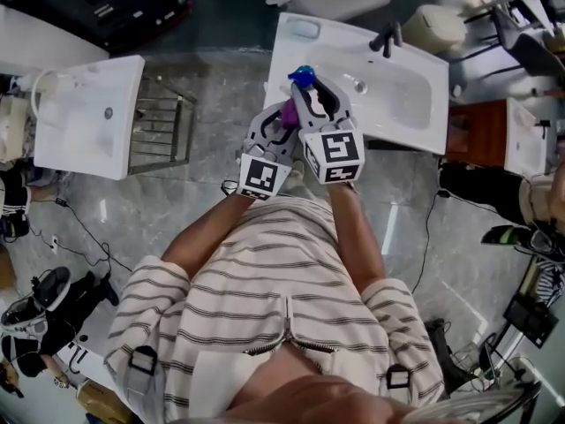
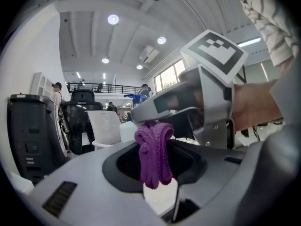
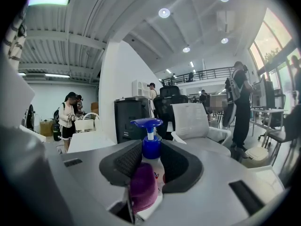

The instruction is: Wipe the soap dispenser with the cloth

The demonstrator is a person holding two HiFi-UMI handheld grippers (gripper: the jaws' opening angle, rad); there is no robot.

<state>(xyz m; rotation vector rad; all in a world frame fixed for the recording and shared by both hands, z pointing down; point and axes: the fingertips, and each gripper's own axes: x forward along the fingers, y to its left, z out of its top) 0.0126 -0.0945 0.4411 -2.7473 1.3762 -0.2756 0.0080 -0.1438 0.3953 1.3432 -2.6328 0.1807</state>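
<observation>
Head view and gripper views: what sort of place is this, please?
Probably an open office or lab hall rather than a real bathroom: several free-standing washbasins share the floor, with office chairs and a mezzanine railing behind, under a high ceiling.

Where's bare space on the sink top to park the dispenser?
Bare: the sink ledge right of the faucet, and the basin between faucet and front rim. Crowded: the front left corner, where the right gripper holds the soap dispenser and the left gripper holds the cloth beside it.
</observation>
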